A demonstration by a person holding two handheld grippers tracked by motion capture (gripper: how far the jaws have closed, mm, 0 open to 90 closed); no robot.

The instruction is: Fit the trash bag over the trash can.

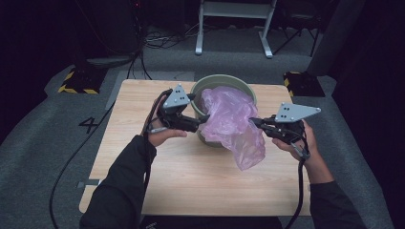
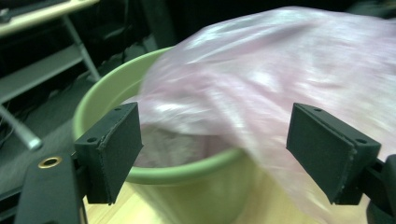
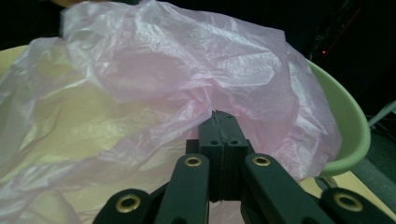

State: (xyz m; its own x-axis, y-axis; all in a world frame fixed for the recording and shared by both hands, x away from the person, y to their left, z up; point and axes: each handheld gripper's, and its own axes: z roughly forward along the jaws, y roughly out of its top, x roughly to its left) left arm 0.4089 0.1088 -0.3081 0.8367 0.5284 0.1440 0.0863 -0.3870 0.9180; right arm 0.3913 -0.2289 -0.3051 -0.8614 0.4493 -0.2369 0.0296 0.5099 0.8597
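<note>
One wooden table (image 1: 191, 167) is seen from above, standing on grey carpet. On it, toward its far edge, one pale green bucket (image 1: 204, 86) is set upright. One thin pink plastic bag (image 1: 229, 119) is draped over the bucket's mouth: part of it lies crumpled inside and over the rim, and a loose tail hangs down the near right side of the bucket toward the tabletop.

Two hand-held grippers are counted, one at each side of the bucket. The left gripper (image 1: 204, 117) is held at the bucket's near left wall, its tip by the rim. In the left gripper view its two black jaws stand wide apart, released, with the bucket rim (image 2: 187, 175) and the blurred pink film (image 2: 261, 84) seen between and beyond them; neither pad is pressed on anything. The right gripper (image 1: 254, 122) is held at the bucket's right side, pointed at the bag. In the right gripper view its two jaws are clenched together, and a fold of the bag (image 3: 187, 93) is pinched between the pads, the film bunching upward from that grip.

Two grey three-cornered plates are seen, one on top of each gripper, and one cable trails from each.
</note>
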